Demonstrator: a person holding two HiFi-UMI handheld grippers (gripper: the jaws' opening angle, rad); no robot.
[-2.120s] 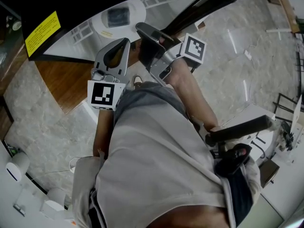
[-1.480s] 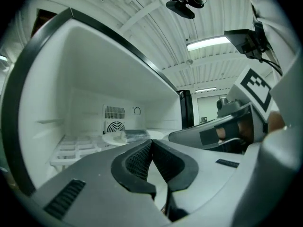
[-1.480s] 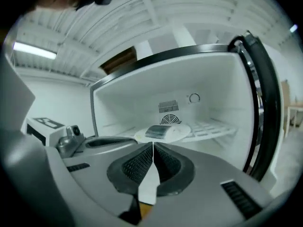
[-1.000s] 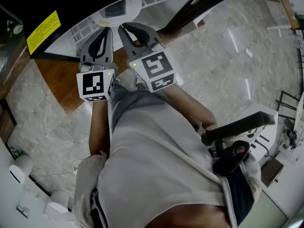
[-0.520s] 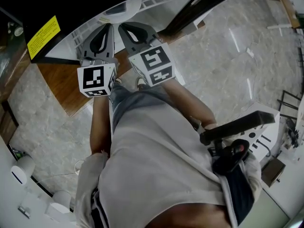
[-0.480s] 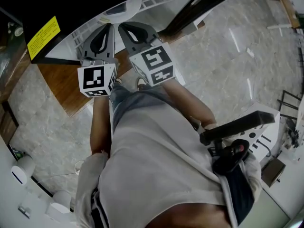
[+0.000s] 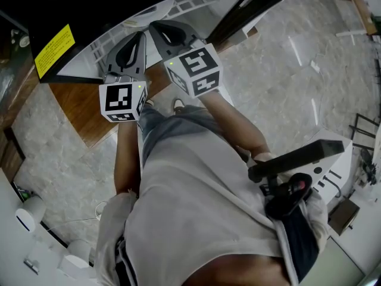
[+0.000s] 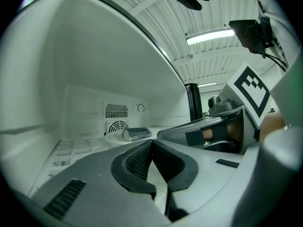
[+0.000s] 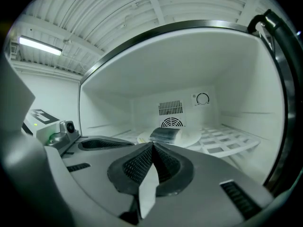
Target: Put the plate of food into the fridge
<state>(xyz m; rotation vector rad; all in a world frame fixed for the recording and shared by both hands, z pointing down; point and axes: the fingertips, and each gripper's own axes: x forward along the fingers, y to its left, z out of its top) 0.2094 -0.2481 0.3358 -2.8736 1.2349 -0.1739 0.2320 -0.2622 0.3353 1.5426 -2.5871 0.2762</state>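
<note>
The white plate (image 9: 191,137) lies on the fridge shelf near the back wall, with a dark foil-wrapped piece of food (image 9: 164,135) on it. The left gripper view shows the same food (image 8: 136,134) beyond the jaws. My left gripper (image 8: 152,143) is shut with nothing in it. My right gripper (image 9: 153,145) has just been closing and is shut, also with nothing in it. From the head view, the left gripper (image 7: 140,36) and right gripper (image 7: 158,27) sit side by side at the fridge mouth, both short of the plate.
The fridge is white inside, with a slotted shelf (image 9: 229,143), a round fan vent (image 9: 171,123) and a dial (image 9: 202,99) on the back wall. A black door seal (image 9: 285,79) frames the right side. A yellow label (image 7: 53,42) sits on the black casing. Below are wood (image 7: 77,100) and marble floor.
The right gripper, further right two seconds ago, has swung in beside the left at the fridge mouth. Over the last half second it edged slightly right. The left gripper has hardly moved.
</note>
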